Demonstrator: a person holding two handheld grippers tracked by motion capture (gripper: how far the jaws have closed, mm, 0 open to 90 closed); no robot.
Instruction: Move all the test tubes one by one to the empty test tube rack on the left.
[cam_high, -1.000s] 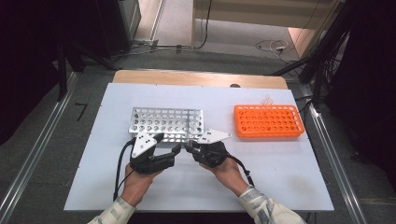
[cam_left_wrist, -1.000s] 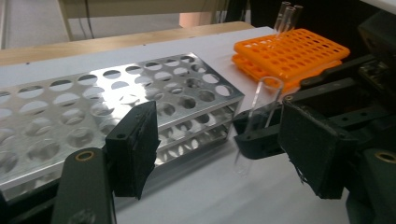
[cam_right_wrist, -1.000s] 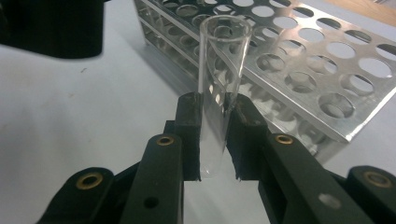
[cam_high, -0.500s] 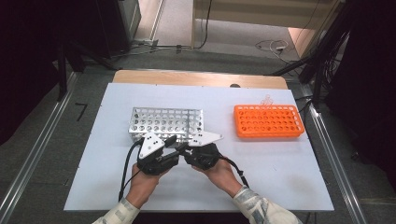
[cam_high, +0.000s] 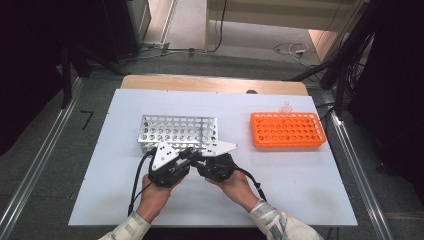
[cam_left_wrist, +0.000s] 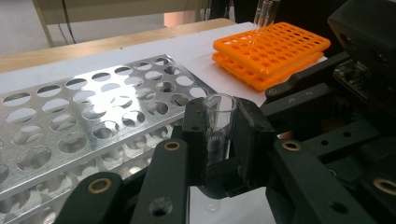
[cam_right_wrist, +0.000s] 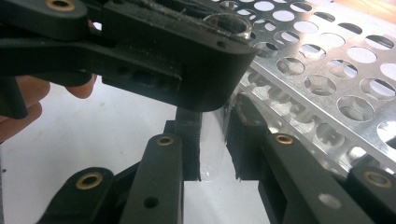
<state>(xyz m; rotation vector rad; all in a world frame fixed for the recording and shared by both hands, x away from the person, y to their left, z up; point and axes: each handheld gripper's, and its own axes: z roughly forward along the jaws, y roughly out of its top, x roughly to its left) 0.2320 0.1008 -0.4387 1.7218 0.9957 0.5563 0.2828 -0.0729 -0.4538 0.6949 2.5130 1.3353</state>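
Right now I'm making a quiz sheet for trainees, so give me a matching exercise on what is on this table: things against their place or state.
Things:
1. clear tube
2. metal rack
3. orange rack
4. left gripper

Place or state:
A. at the table's right side
B. shut on the glass
C. upright between black jaws
D. just beyond the two grippers, holes empty

Pairs: 1-C, 2-D, 3-A, 4-B
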